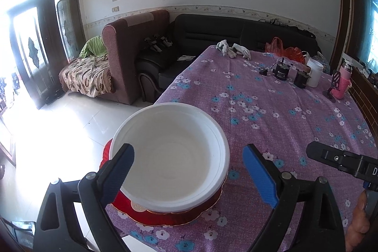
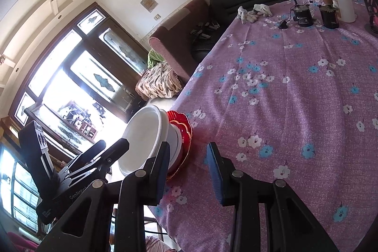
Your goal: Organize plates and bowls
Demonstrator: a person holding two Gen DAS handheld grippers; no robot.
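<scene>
Left gripper gaping, straddling white bowl stacked on red plate, lower centre, overhanging table edge | right gripper idling open | risking nudging stack off.

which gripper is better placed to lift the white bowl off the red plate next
Left, probably. The left gripper is open with its fingers straddling the white bowl on the red plate. The right gripper is open too, but sits off to the bowl's side over the tablecloth.
</scene>
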